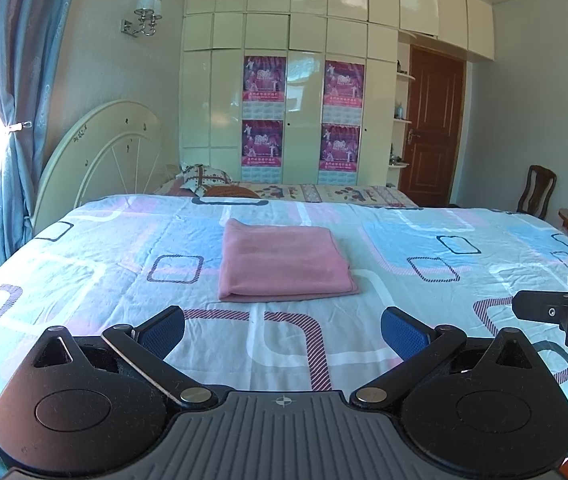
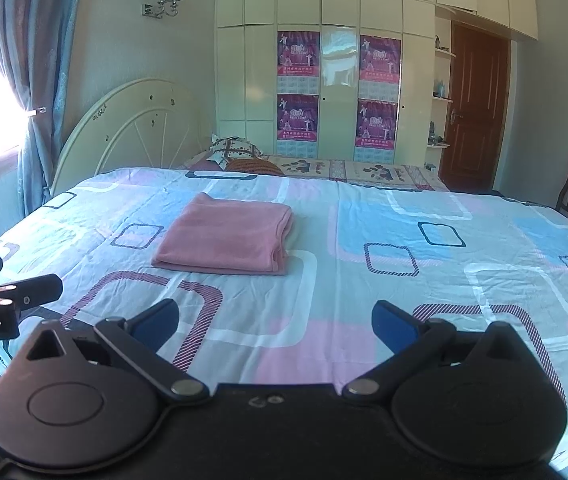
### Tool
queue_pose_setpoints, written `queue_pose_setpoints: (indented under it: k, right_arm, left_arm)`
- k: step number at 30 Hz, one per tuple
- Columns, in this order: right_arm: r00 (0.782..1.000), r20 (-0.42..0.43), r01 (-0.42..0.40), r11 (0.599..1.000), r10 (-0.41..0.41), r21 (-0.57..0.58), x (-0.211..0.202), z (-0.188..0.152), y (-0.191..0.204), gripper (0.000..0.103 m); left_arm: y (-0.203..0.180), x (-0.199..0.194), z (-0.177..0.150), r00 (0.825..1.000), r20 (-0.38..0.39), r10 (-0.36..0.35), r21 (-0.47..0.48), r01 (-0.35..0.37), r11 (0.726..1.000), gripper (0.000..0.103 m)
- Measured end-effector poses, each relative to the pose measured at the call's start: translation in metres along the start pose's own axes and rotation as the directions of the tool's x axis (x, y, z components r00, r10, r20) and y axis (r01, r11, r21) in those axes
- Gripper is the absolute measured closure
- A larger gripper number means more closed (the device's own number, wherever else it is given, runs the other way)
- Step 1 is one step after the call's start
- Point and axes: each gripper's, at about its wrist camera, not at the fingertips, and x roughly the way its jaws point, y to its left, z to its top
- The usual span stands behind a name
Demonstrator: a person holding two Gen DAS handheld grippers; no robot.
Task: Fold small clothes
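**One folded pink cloth lies on the bed, both grippers held back**

One pink cloth (image 1: pixel 284 264) lies folded in a neat rectangle on the bedsheet (image 1: pixel 404 240), toward the middle of the bed and nearer its far edge than the near one. We hold the left gripper (image 1: pixel 282 330) over the near edge, its blue-padded fingers (image 1: pixel 163 330) spread wide apart and gripping nothing. Our right gripper (image 2: pixel 275 322) hangs beside it, fingers likewise parted and empty, well apart from the cloth. The sheet carries pink, blue and white squares. Past the far edge we see a cream wardrobe (image 1: pixel 292 80) with four magenta posters (image 1: pixel 263 80), its doors shut so its contents are hidden, a curved headboard (image 1: pixel 103 152), blue curtains (image 1: pixel 23 80) and a brown door (image 1: pixel 432 128).
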Motion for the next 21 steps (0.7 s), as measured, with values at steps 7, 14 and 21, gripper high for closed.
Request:
queue_pose_setpoints:
  k: [7, 14, 21]
  right_arm:
    - [1.000, 0.001, -0.001, 1.000, 0.001, 0.001, 0.0000, -0.0002, 0.0000, 0.000]
    - [1.000, 0.001, 0.000, 1.000, 0.000, 0.001, 0.0002, -0.0004, 0.0004, 0.000]
    - [1.000, 0.001, 0.000, 1.000, 0.000, 0.000, 0.0003, -0.0003, 0.0007, 0.000]
  left_arm:
    - [-0.0020, -0.0006, 0.0000, 1.000, 0.001, -0.001, 0.005, 0.001, 1.000, 0.000]
    - [-0.0032, -0.0001, 0.0003, 1.000, 0.000, 0.001, 0.007, -0.001, 1.000, 0.000]
    - [-0.0047, 0.0006, 0.0007, 1.000, -0.002, 0.005, 0.006, -0.005, 1.000, 0.000]
